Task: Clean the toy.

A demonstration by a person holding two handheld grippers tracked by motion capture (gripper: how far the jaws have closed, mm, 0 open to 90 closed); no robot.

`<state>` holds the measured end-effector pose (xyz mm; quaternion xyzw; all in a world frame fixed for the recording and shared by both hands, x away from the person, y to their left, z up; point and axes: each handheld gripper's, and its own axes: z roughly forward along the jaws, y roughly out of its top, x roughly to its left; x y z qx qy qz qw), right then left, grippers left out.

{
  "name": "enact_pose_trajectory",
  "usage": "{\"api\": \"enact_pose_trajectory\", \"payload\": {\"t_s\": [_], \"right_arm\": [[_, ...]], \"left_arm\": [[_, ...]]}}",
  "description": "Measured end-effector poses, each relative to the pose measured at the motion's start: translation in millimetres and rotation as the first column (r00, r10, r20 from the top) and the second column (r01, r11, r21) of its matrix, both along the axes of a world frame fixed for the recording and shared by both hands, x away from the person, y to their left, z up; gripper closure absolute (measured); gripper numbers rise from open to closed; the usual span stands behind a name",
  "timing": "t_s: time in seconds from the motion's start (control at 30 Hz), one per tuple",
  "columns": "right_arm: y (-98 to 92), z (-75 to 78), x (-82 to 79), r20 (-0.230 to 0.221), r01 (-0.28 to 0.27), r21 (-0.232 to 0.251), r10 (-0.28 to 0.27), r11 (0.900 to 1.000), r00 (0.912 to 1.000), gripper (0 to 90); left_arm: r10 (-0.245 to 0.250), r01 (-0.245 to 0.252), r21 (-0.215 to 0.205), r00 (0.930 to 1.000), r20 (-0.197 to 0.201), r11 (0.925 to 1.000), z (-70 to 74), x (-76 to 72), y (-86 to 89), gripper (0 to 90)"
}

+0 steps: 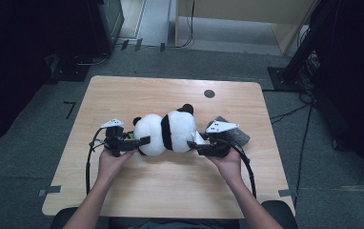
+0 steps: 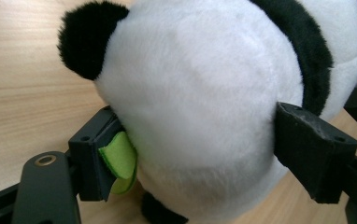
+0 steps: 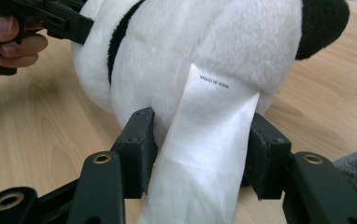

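A plush panda [image 1: 168, 131] lies on its side across the middle of the wooden table [image 1: 123, 186], its length running left to right, held at both ends. The left gripper [image 1: 144, 141], in the person's left hand [image 1: 111, 160], meets the panda's left end. In the left gripper view its fingers [image 2: 314, 156] stand wide and press into the white fur on either side of the rounded body; a green felt piece [image 2: 119, 161] is pinched between one finger and the plush. The right gripper [image 1: 193, 145], in the right hand [image 1: 227, 164], meets the panda's right end. In the right gripper view its fingers [image 3: 139, 144] stand part open and close against the white fur on both sides, with the white sewn-in label [image 3: 204, 149] hanging down between them and lying over the gap. Whether the label itself is gripped cannot be told. A black ear [image 1: 187, 109] shows on the far side of the panda. A grey cloth [image 1: 235, 133] lies on the table just right of the right gripper, and a dark round spot [image 1: 209, 93] marks the table farther back.
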<state>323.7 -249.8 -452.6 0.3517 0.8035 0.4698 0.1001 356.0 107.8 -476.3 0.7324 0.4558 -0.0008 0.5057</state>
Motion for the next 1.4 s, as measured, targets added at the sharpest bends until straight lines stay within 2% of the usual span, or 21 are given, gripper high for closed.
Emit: {"api": "enact_pose_trajectory", "payload": {"t_s": [0.07,0.13,0.23,0.3,0.37,0.43,0.53,0.63,0.77,0.87,0.97,1.17,1.3,1.4], "right_arm": [[-0.6,-0.7,3.3,-0.002,0.006,0.016,-0.006,1.000,1.0000,49.3],[-1.7,0.2,5.5,0.012,0.017,0.011,-0.017,1.000,0.9998,49.2],[-4.2,2.7,7.2,0.040,0.039,-0.009,-0.039,0.999,0.9984,49.6],[-7.7,4.0,8.0,0.056,0.059,-0.026,-0.057,0.998,0.9968,50.3],[-11.8,4.1,10.0,0.054,0.082,-0.015,-0.081,0.997,0.9953,51.2],[-15.0,4.1,11.7,0.056,0.111,-0.011,-0.110,0.994,0.9924,51.2],[-21.5,5.0,12.4,0.073,0.142,-0.012,-0.141,0.990,0.9874,51.2],[-28.8,6.4,12.9,0.085,0.169,-0.011,-0.168,0.986,0.9821,50.4],[-39.1,5.1,17.8,0.101,0.207,-0.032,-0.203,0.978,0.9740,49.6],[-50.8,4.0,21.1,0.097,0.233,-0.037,-0.229,0.972,0.9686,48.9],[-59.7,2.8,22.0,0.098,0.248,-0.040,-0.244,0.968,0.9649,47.9],[-72.2,-5.9,24.5,0.109,0.282,-0.066,-0.274,0.957,0.9554,46.9],[-82.2,-11.2,28.0,0.098,0.304,-0.048,-0.298,0.951,0.9494,45.7],[-89.5,-18.9,31.0,0.075,0.305,-0.036,-0.302,0.952,0.9503,45.7]], "left_arm": [[0.013,-0.013,0.015,0.9998,0.013,0.9998,2.2,1.2,0.5,20.3],[0.020,-0.021,0.039,0.9991,0.037,0.9990,6.2,0.0,1.8,20.3],[0.041,-0.045,0.055,0.9955,0.086,0.9974,12.5,-2.9,5.5,23.5],[0.043,-0.047,0.042,0.9946,0.094,0.9980,16.4,-4.3,6.3,24.7],[0.036,-0.040,0.039,0.9941,0.102,0.9984,18.2,-5.7,4.2,24.7],[0.033,-0.040,0.068,0.9934,0.110,0.9969,19.1,-7.6,1.9,24.5],[0.024,-0.035,0.089,0.9915,0.128,0.9954,21.8,-13.3,0.9,24.3],[0.022,-0.035,0.101,0.9920,0.124,0.9943,21.6,-17.2,-0.3,24.0],[0.013,-0.037,0.160,0.9894,0.145,0.9864,19.0,-22.5,-6.6,21.8],[0.032,-0.062,0.179,0.9858,0.165,0.9820,17.2,-24.6,-10.2,21.9],[0.041,-0.074,0.181,0.9821,0.184,0.9807,13.5,-24.8,-12.2,22.0],[0.051,-0.087,0.183,0.9803,0.191,0.9793,9.6,-22.5,-12.6,21.9],[0.057,-0.085,0.157,0.9830,0.175,0.9840,7.9,-21.3,-10.9,21.9],[0.067,-0.088,0.137,0.9863,0.151,0.9866,6.6,-19.6,-9.9,22.0]]}}
